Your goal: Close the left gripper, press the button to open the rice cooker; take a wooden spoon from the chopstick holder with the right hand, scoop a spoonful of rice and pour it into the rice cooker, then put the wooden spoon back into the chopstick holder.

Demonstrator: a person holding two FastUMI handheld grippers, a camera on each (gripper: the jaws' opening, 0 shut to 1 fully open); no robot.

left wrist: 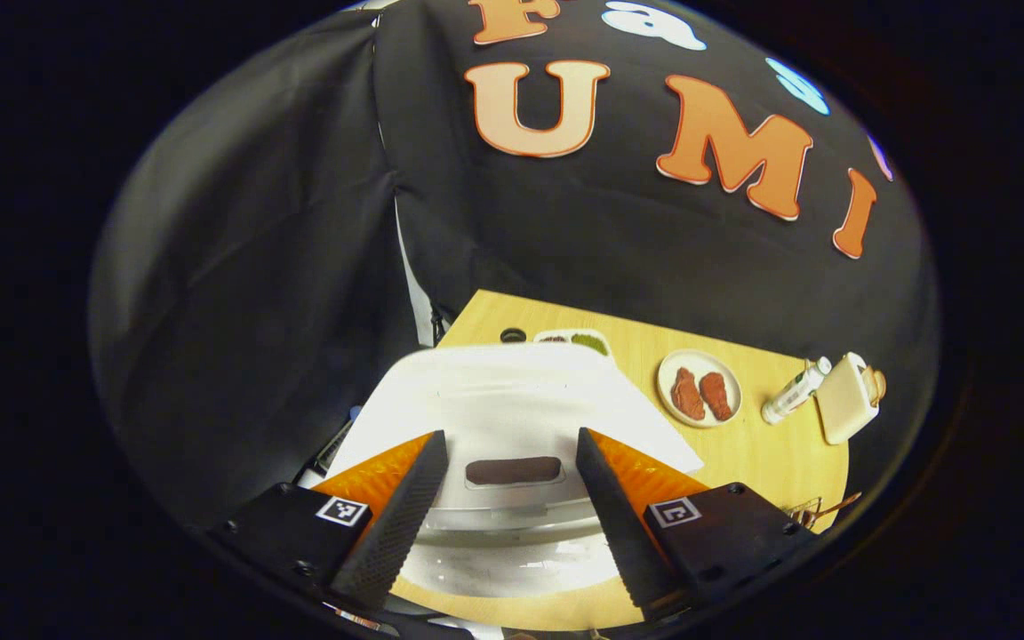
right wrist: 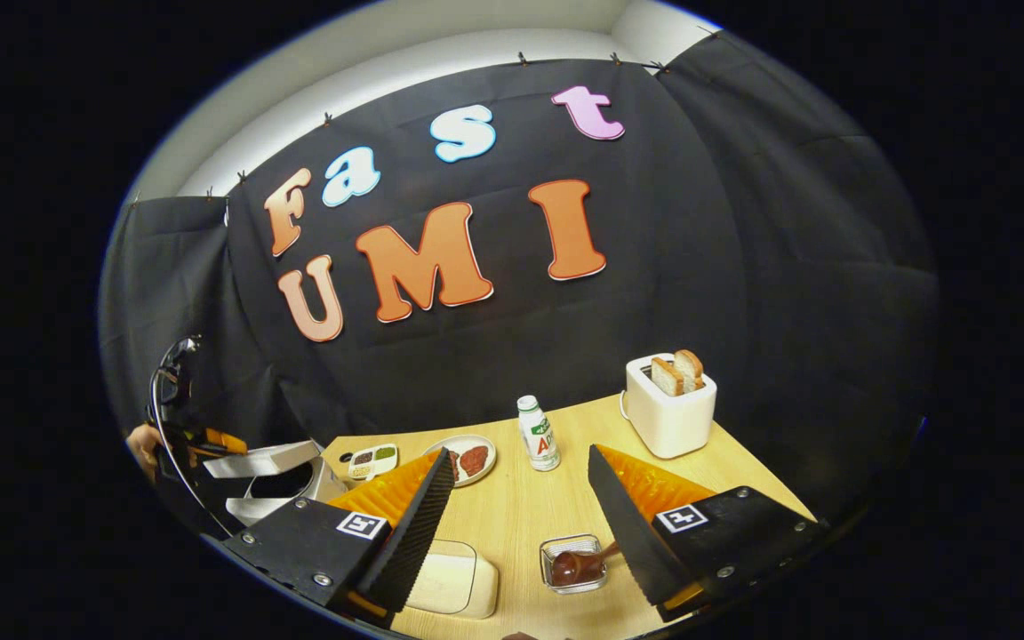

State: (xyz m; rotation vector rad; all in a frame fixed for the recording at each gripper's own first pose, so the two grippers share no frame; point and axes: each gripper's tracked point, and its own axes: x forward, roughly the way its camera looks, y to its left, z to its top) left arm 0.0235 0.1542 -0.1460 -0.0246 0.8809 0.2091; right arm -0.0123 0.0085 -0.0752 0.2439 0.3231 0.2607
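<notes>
The white rice cooker (left wrist: 494, 400) fills the space in front of my left gripper (left wrist: 510, 436), whose fingers stand open on either side of its dark button (left wrist: 512, 469). In the right gripper view the rice cooker (right wrist: 254, 508) sits at the far left with its lid (right wrist: 263, 460) partly raised over a dark opening, and the left gripper (right wrist: 210, 440) hovers by it in a hand. My right gripper (right wrist: 521, 451) is open and empty above the table. Below it a small wire chopstick holder (right wrist: 574, 564) holds the wooden spoon (right wrist: 579, 562). A white rice box (right wrist: 450, 582) lies beside it.
On the wooden table (right wrist: 521, 507) stand a milk bottle (right wrist: 539, 433), a white toaster (right wrist: 670, 404) with bread, a plate of meat (right wrist: 468, 460) and a small sauce dish (right wrist: 372, 460). The left gripper view has the plate (left wrist: 699, 388), bottle (left wrist: 795, 391) and toaster (left wrist: 848, 397) to the right.
</notes>
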